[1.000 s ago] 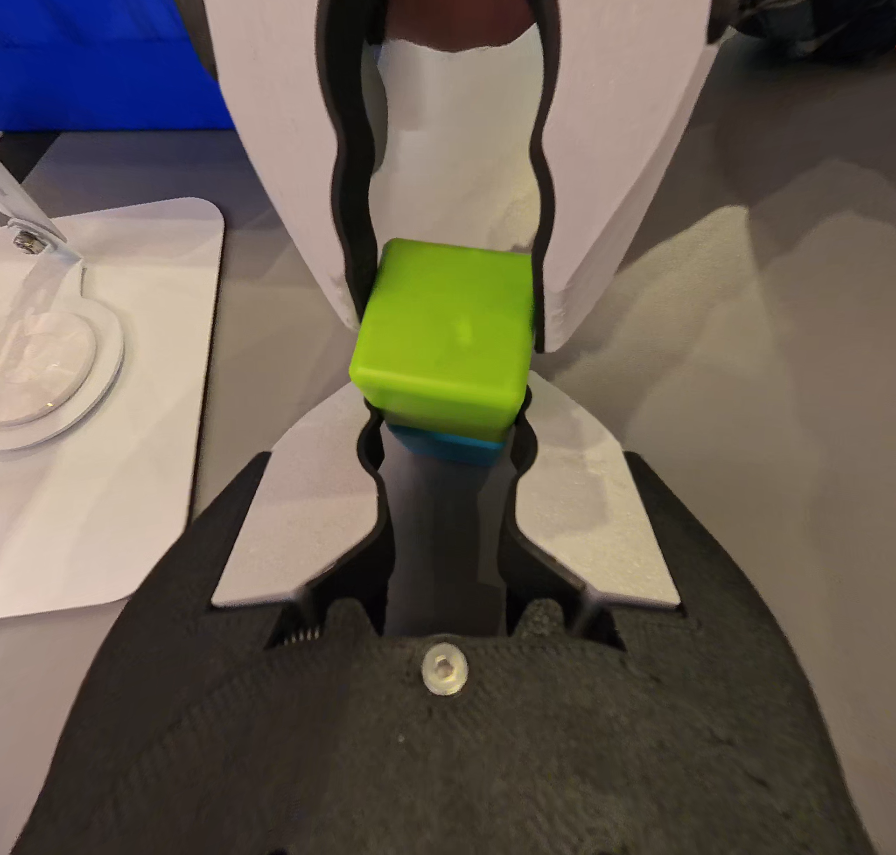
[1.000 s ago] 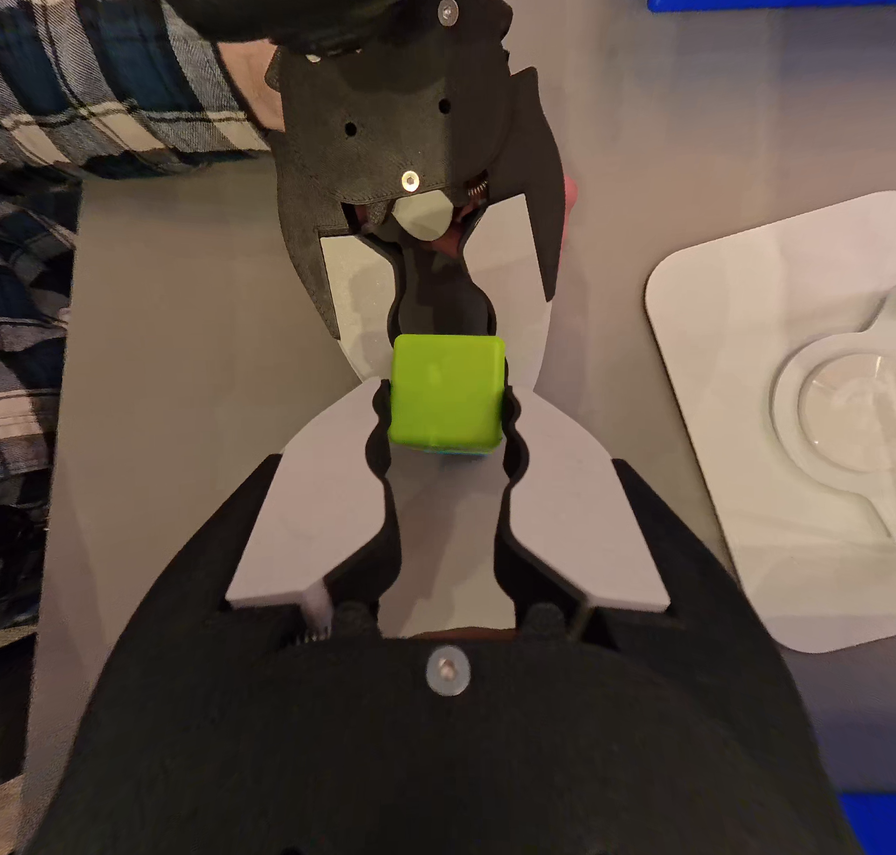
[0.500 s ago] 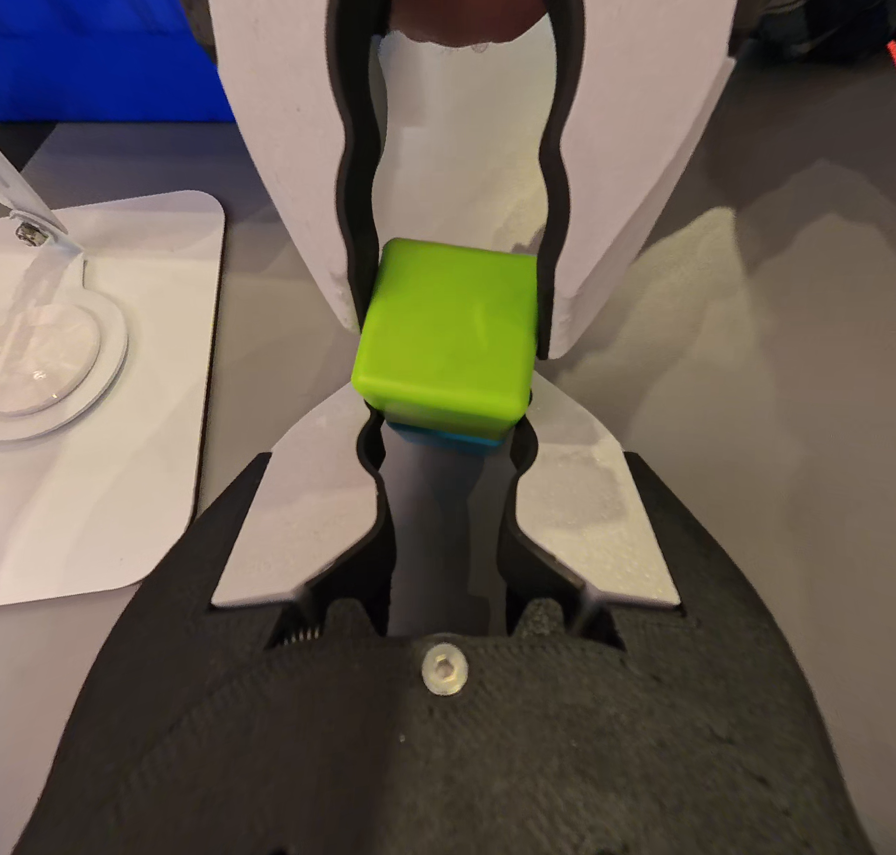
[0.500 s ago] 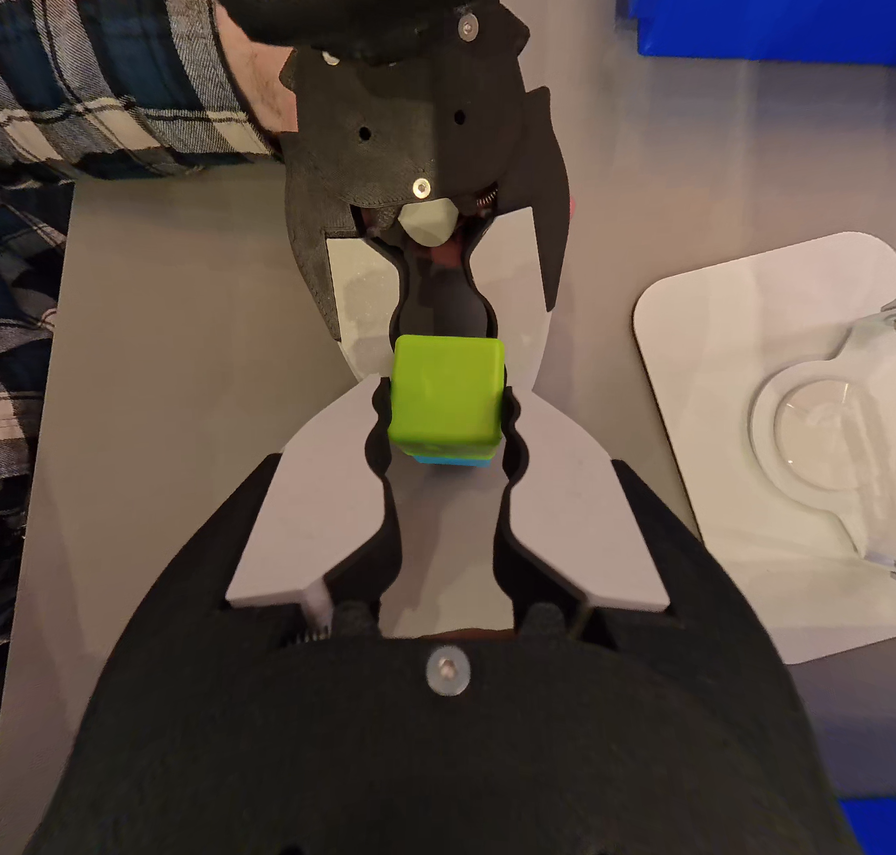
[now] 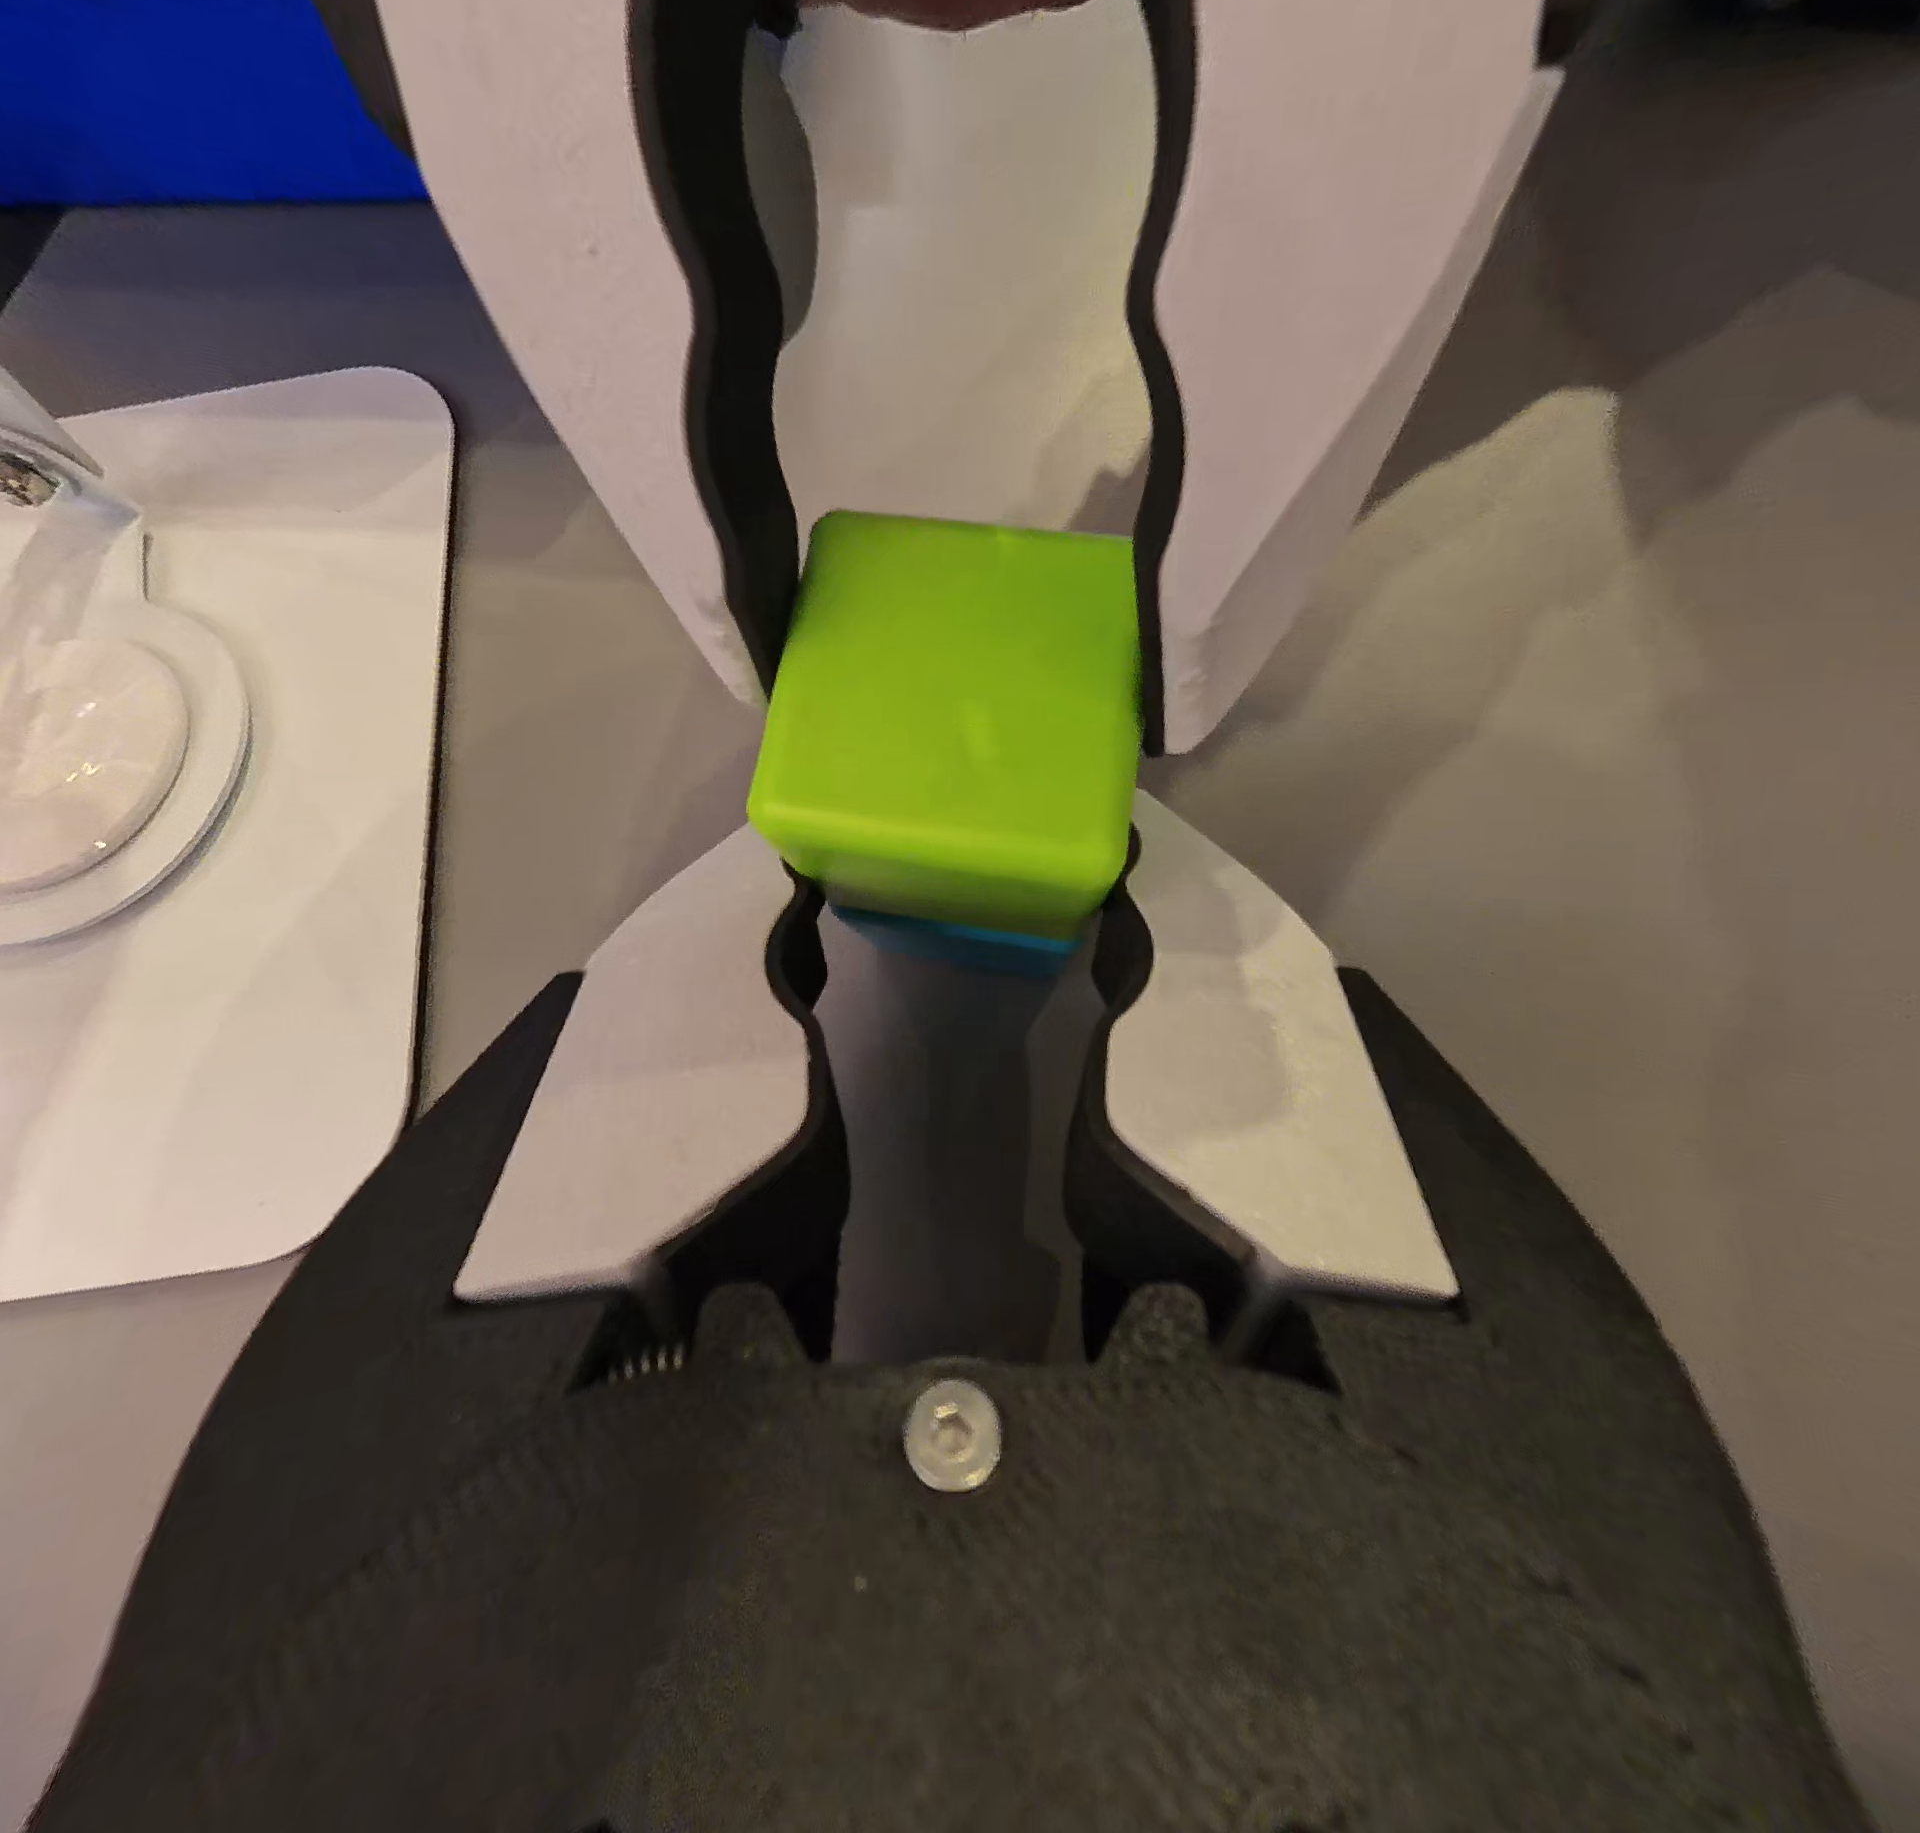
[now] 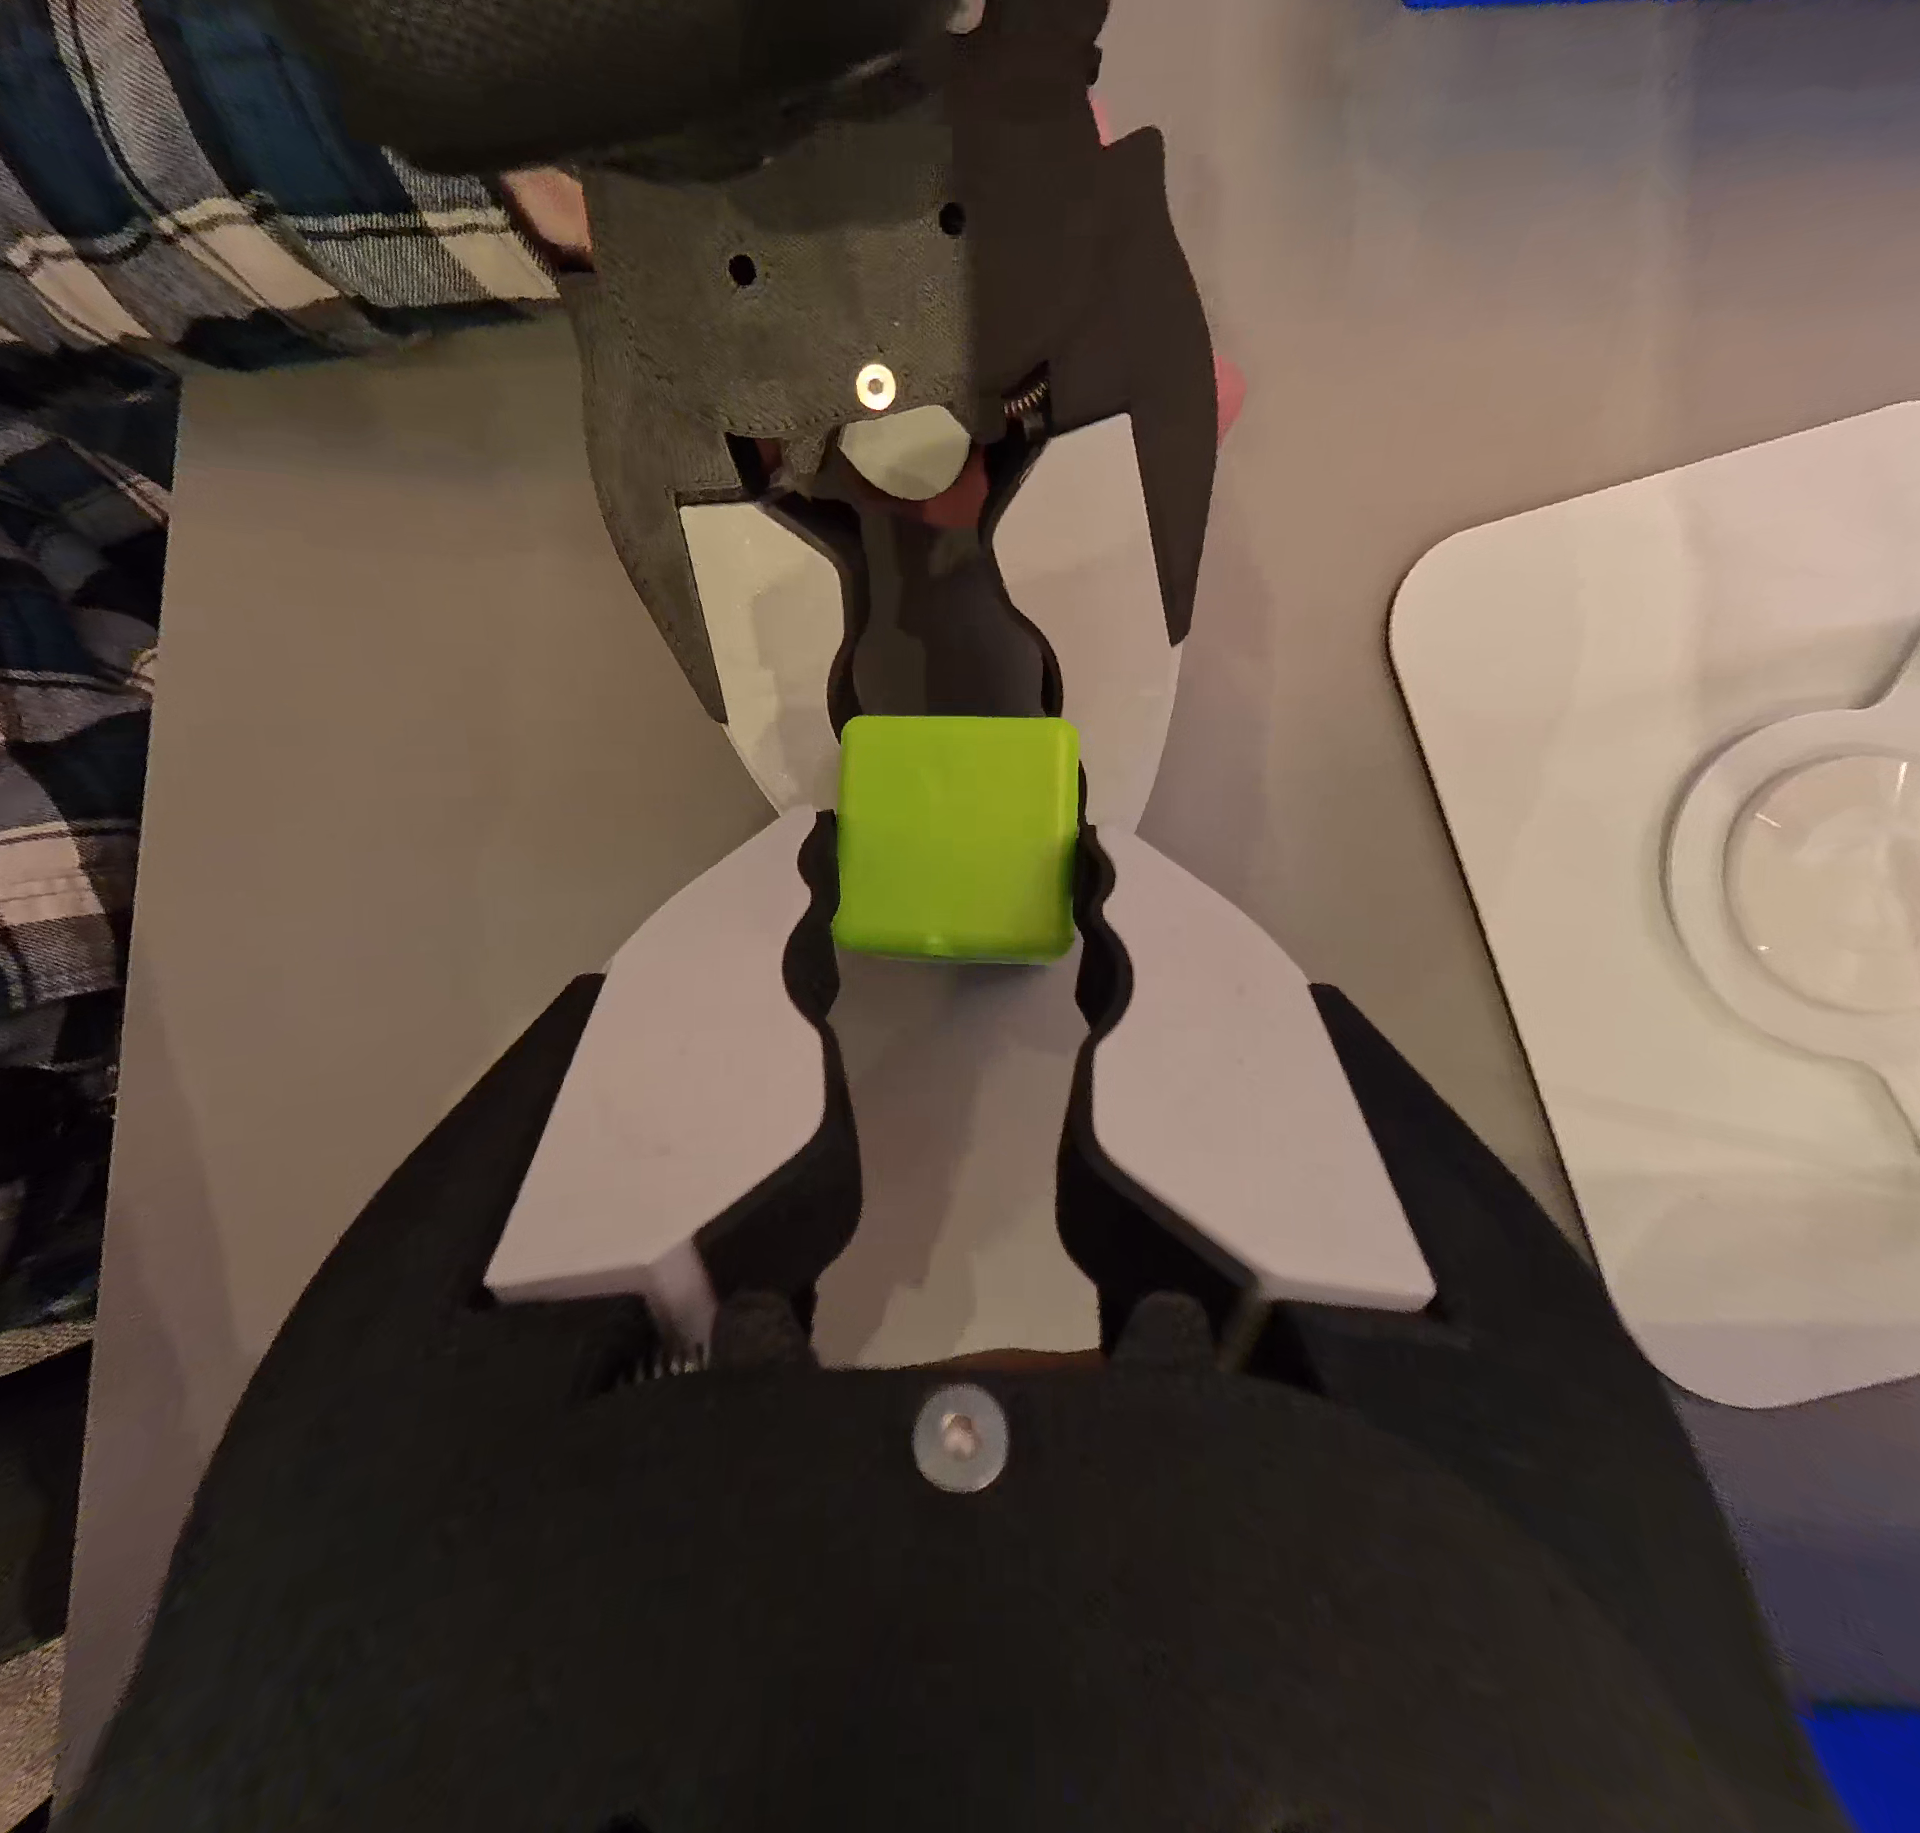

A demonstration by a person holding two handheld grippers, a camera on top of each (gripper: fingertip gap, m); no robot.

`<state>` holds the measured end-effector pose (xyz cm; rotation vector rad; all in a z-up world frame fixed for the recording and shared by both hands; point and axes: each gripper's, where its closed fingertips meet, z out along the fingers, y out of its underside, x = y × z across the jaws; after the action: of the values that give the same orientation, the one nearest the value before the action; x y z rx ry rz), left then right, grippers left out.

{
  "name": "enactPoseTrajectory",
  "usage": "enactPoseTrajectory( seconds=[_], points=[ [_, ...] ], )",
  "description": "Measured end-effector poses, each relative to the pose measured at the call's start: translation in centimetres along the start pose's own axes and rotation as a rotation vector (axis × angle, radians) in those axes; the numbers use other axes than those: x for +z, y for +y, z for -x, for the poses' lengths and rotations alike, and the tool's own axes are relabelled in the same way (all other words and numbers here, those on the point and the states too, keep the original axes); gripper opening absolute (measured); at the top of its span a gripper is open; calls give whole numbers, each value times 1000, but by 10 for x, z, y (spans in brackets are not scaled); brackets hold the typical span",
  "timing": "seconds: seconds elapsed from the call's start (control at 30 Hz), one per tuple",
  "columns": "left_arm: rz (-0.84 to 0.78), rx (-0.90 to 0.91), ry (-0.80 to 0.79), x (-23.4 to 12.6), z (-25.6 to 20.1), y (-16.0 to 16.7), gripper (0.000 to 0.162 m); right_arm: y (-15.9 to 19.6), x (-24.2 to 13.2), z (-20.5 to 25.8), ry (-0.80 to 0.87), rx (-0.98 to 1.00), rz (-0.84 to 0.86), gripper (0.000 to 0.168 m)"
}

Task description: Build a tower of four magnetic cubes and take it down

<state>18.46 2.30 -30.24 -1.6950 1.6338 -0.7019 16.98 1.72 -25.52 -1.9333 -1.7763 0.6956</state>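
The left gripper (image 5: 951, 874) and the right gripper (image 6: 958, 884) meet nose to nose over a grey table (image 5: 1621, 848), each reaching in from the opposite side of the same small stack of cubes.

The green cube (image 5: 951, 713) sits on top of the stack, squarely between the two pairs of fingertips. In the left wrist view the right gripper's white fingers (image 5: 1340, 329) come in from the far side and press against both flanks of the green cube, so that gripper is clamped on it. The right wrist view shows the same thing from its own side: the green cube fills the gap between its tips, with the wavy black pads touching both sides.

Under the green cube, a thin strip of a blue cube (image 5: 951, 947) shows in the left wrist view, right at the tips of the left gripper. Those tips sit tight against the stack at about the seam between the two cubes. The left gripper is closed on the stack, though whether it grips the blue cube or the lower edge of the green one cannot be told. Nothing lower in the stack is visible.

A white mat (image 5: 260, 1056) with a clear round dome on it lies to the left of the left gripper. A plaid sleeve (image 6: 208, 225) shows behind the left gripper in the right wrist view.
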Motion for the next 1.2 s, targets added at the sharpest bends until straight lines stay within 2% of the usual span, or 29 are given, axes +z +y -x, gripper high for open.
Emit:
enactPoseTrajectory(
  seconds=[0.23,0.27,0.3,0.33,0.37,0.43,0.47,0.5,0.57,0.7,0.8,0.9,1.1,1.2],
  points=[
    [7,-2,-1,0,0,0,50,-2,-4,-4,-111,118,-91,43],
    [2,30,15,-1,-4,-1,50,-10,-13,-11,-120,167,-165,16],
    [18,25,6,-1,-5,0,50,-19,-29,-18,-158,216,-261,0],
    [15,12,7,0,-4,1,50,-19,-44,-20,-179,215,-295,0],
    [6,3,7,0,-3,0,50,-10,-49,-26,-119,177,-258,0],
    [9,-2,2,1,0,0,50,-7,-52,-19,-109,142,-227,0],
    [9,-5,5,1,0,0,50,-6,-49,-22,-53,115,-206,0],
    [7,-6,5,1,0,0,50,-2,-44,-25,12,79,-156,6],
    [4,-14,1,1,0,-1,50,2,-31,-12,12,18,-74,39],
    [-2,-22,1,2,1,-2,51,5,-6,2,16,-33,17,51],
    [-9,-15,-6,3,0,-1,52,17,9,0,87,-69,122,63],
    [36,-13,-2,6,-1,8,51,14,12,-3,83,-35,104,49],
    [38,-17,4,8,0,10,51,14,12,-6,67,-28,99,49],
    [46,-4,2,8,0,11,51,6,7,-6,14,36,32,49]
  ],
)
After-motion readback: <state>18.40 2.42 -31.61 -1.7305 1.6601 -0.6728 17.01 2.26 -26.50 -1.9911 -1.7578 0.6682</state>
